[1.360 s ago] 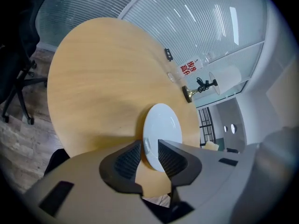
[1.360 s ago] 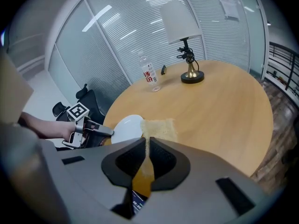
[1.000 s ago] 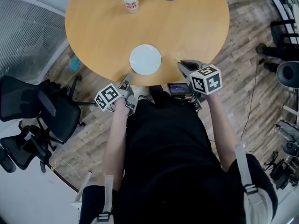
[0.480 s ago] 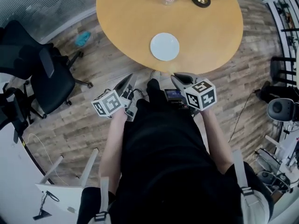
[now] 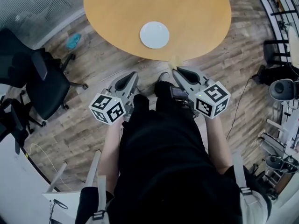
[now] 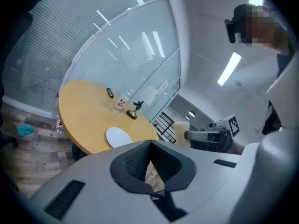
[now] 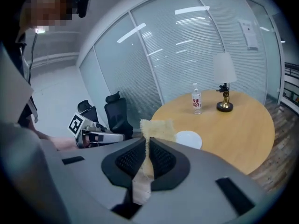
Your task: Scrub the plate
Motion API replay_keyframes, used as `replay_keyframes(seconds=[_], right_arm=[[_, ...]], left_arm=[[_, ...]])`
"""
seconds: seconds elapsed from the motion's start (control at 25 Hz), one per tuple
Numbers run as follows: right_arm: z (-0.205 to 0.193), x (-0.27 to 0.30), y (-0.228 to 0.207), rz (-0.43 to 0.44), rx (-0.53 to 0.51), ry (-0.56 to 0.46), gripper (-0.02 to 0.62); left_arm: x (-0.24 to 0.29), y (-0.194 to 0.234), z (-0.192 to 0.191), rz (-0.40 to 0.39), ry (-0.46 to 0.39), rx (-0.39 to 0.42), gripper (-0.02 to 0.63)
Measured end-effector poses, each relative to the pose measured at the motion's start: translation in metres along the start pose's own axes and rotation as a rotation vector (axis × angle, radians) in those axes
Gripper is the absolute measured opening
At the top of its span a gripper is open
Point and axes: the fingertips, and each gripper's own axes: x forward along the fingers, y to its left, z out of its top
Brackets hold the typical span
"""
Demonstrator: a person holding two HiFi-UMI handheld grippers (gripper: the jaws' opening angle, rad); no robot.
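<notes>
The white plate [image 5: 154, 35] lies empty near the front edge of the round wooden table [image 5: 117, 13]; it also shows in the left gripper view [image 6: 118, 136] and the right gripper view [image 7: 189, 139]. My left gripper [image 5: 131, 77] hangs over the floor short of the table, shut with nothing between its pads [image 6: 150, 142]. My right gripper [image 5: 178, 72] is held beside it at about the same height, shut on a pale yellow sponge [image 7: 156, 126] that sticks out past its tips [image 7: 147, 139]. From the left gripper view, the right gripper [image 6: 210, 135] and the sponge [image 6: 182, 133] appear to the right.
A water bottle [image 7: 196, 101] and a small lamp [image 7: 224, 85] stand at the table's far side. Black office chairs [image 5: 37, 78] stand left of the table, with a blue object [image 5: 72, 41] on the wood floor. Equipment and cables [image 5: 280, 92] crowd the right.
Both grippers have drawn back from the table's edge toward the person's body and risen. The left gripper, which reached the plate's rim, has rolled and now hangs over the floor.
</notes>
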Motion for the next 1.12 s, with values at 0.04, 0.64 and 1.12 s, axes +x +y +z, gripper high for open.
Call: replay_keyframes(seconds=[0.04, 0.64, 1.12], right_arm=[[0.0, -0.007, -0.002, -0.004, -0.001, -0.011, 0.034], [0.029, -0.075, -0.052, 0.032, -0.014, -0.152, 0.032], [0.035, -0.089, -0.072, 0.095, -0.06, -0.149, 0.031]], left_arm=[[0.0, -0.008, 0.003, -0.001, 0.002, 0.027, 0.012], [0.047, -0.087, 0.038, -0.001, -0.036, 0.128, 0.012], [0.079, -0.111, 0.03, 0.03, -0.012, 0.119, 0.012]])
